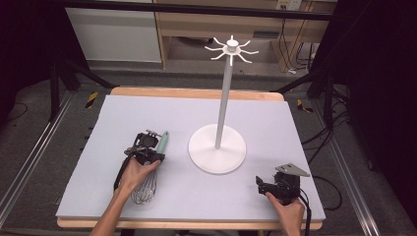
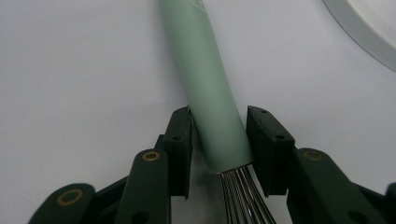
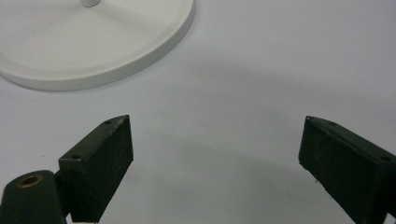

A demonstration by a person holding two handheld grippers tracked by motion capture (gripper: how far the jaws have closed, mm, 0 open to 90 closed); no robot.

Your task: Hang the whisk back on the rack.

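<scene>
Left hand-held gripper (image 2: 218, 149): jaws drawn in around the whisk handle, left pad touching it, right pad right beside it with at most a sliver of gap; seen from above (image 1: 147, 147) just left of the stand base.
Right hand-held gripper (image 3: 215, 154): jaws spread wide, nothing between the pads, only bare table beneath; seen from above (image 1: 268, 186) near the base's front right, apart from it.
Whisk (image 1: 147, 182): lying flat on the table just left of the stand base, handle pointing away toward the far edge, wire end toward the near edge under the left hand (image 1: 139, 173).
Whisk handle (image 2: 205, 79): pale mint green, smooth and matte, round in section, slightly widening toward the wire end.
Whisk wires (image 2: 245, 198): thin polished steel, bunched where they leave the handle, ballooning into a rounded cage.
Stand (image 1: 224, 93): matte white; slim upright pole rising from the base centre, crowned with a ring of short curved hooks.
Stand base (image 3: 154, 42): flat round disc, smooth, with a shallow stepped rim.
Pads: black, rectangular, finely grainy, small screw holes at the corners.
Table (image 1: 123, 113): pale lavender-grey sheet, smooth and even, over a light wooden edge.
</scene>
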